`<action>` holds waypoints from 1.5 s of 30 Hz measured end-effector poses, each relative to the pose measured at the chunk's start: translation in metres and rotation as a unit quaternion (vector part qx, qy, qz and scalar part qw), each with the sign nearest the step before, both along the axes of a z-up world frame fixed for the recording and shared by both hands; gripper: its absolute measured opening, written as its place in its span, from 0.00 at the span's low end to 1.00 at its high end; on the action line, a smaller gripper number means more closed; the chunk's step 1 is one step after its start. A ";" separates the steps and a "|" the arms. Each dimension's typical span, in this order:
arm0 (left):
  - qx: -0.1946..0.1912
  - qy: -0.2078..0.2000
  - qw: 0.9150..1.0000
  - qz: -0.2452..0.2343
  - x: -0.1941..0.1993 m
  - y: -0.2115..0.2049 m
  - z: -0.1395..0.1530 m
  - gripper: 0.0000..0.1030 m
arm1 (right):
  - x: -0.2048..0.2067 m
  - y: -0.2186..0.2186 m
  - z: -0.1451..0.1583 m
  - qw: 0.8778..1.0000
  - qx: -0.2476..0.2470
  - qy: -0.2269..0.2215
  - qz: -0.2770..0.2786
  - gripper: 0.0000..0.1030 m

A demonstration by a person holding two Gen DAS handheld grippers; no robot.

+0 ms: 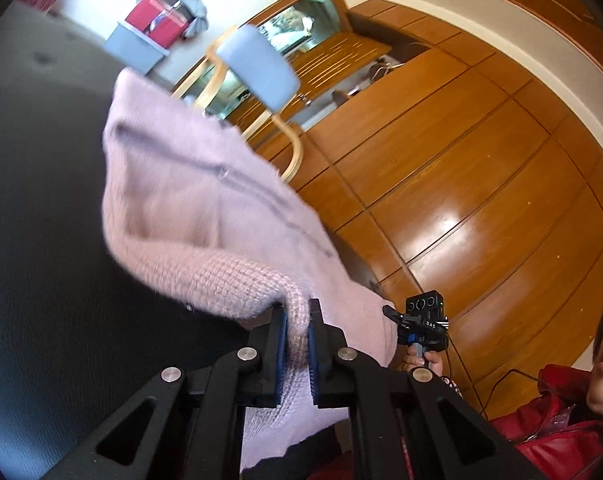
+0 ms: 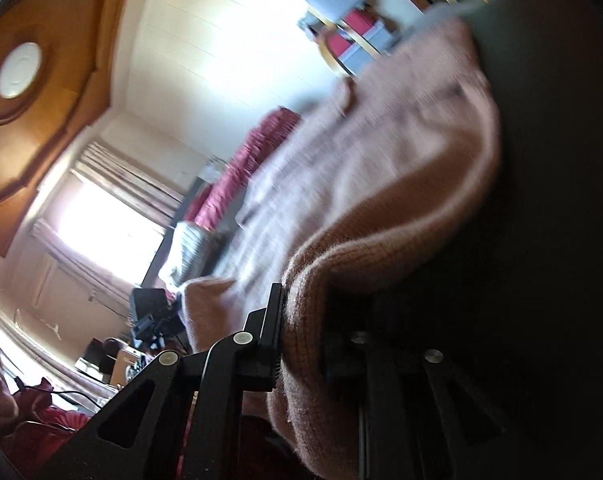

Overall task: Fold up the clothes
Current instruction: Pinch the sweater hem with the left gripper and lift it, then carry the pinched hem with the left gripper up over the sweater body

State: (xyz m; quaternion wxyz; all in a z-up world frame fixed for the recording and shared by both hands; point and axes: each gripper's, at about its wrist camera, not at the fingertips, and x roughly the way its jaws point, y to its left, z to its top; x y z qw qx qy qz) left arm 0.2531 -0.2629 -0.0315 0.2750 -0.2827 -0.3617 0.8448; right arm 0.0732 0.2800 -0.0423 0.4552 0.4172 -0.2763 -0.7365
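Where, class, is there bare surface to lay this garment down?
The dark grey padded surface lies bare beside the fluffy pink knitted sweater, up to the pale wall. It is crowded at the pale blue chair with bent wooden legs and the red box. Both claws grip the sweater's ribbed edge.

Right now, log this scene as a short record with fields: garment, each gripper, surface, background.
garment: pink knit sweater, lifted and draped between both grippers
left gripper: shut on the sweater's ribbed edge
right gripper: shut on a ribbed edge of the sweater; far finger lost in shadow
surface: dark upholstered surface beside the sweater
background: blue-seated chair with a bent-wood frame, wooden wall panels
person: red jacket, partly in view
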 end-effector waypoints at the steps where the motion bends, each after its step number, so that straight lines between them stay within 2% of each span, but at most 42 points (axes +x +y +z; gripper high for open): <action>1: -0.001 0.006 1.000 0.002 -0.002 -0.001 0.006 0.07 | -0.002 -0.004 0.005 1.000 -0.004 0.007 -0.001 0.16; 4: -0.006 0.022 1.000 0.011 -0.010 -0.007 0.023 0.07 | -0.015 -0.006 0.020 1.000 -0.015 0.024 -0.007 0.16; 8: -0.026 0.030 0.998 0.046 -0.040 -0.017 0.044 0.07 | -0.043 -0.009 0.040 0.998 -0.011 0.049 -0.033 0.16; 11: -0.038 0.021 0.996 0.072 -0.072 -0.025 0.052 0.07 | -0.075 -0.007 0.053 0.997 -0.020 0.055 -0.055 0.15; 16: -0.048 0.008 0.995 0.085 -0.126 -0.035 0.054 0.07 | -0.126 -0.011 0.065 0.996 -0.017 0.054 -0.072 0.13; 23: -0.046 -0.008 0.994 0.099 -0.189 -0.047 0.047 0.07 | -0.181 -0.028 0.056 0.995 0.024 0.030 -0.093 0.12; 33: -0.012 -0.017 0.988 0.156 -0.271 -0.075 0.026 0.07 | -0.272 -0.032 0.034 0.988 0.002 0.008 -0.157 0.12; 39: -0.034 -0.021 0.982 0.185 -0.311 -0.079 0.012 0.07 | -0.309 -0.036 0.011 0.981 -0.006 0.002 -0.194 0.12; 41: -0.041 -0.034 0.980 0.192 -0.320 -0.080 -0.002 0.07 | -0.318 -0.035 0.000 0.978 -0.002 -0.002 -0.210 0.12; 45: -0.046 -0.068 0.976 0.200 -0.334 -0.082 -0.035 0.07 | -0.328 -0.040 -0.013 0.973 0.043 0.001 -0.227 0.11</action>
